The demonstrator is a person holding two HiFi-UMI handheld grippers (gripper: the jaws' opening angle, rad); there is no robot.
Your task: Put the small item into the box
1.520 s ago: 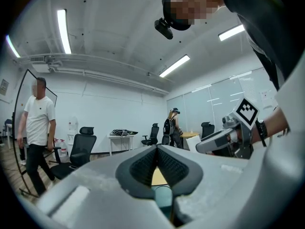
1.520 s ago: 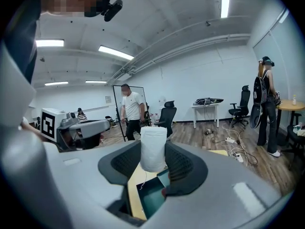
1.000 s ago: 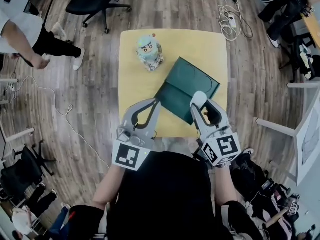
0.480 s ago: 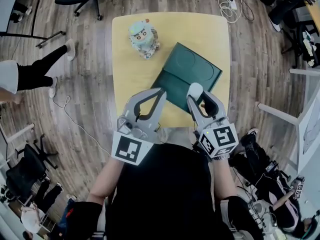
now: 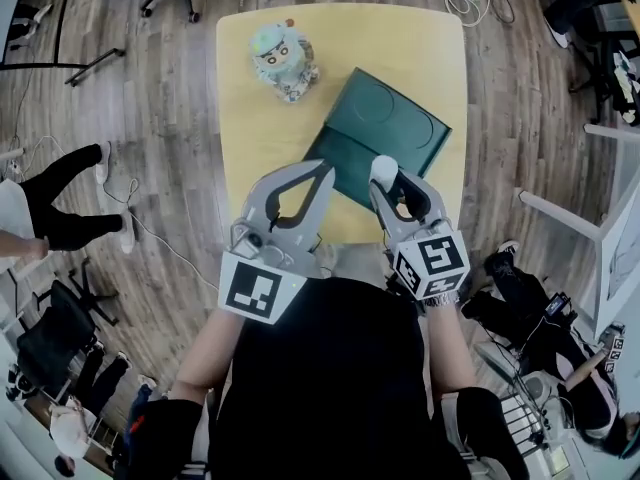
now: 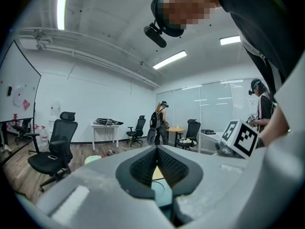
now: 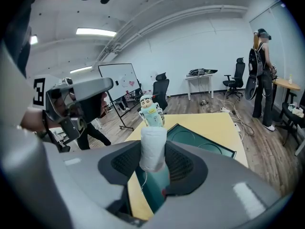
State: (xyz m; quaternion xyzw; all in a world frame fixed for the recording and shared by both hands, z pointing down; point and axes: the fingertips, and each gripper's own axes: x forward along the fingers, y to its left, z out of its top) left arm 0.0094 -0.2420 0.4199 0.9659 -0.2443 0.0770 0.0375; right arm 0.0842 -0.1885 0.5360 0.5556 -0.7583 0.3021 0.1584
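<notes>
I'm wearing a black top (image 5: 330, 388); my left gripper (image 5: 322, 173) and right gripper (image 5: 397, 183) are showing grey jaws (dark ribbed pads inside), each carrying a white cube (image 5: 262, 293) with black square markers.

The right claw (image 7: 153, 165) squeezes a small white soft roll (image 7: 153, 144), which stands up between its dark pads. Just past it, a dark green flat box (image 7: 202, 142) lies on the yellow wooden bench (image 7: 214, 123). A little toy figure (image 7: 151, 111) stands farther back.

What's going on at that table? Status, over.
Left gripper jaws shut, empty. Right gripper clamps white item at near edge of green box. Figurine stands aside.
</notes>
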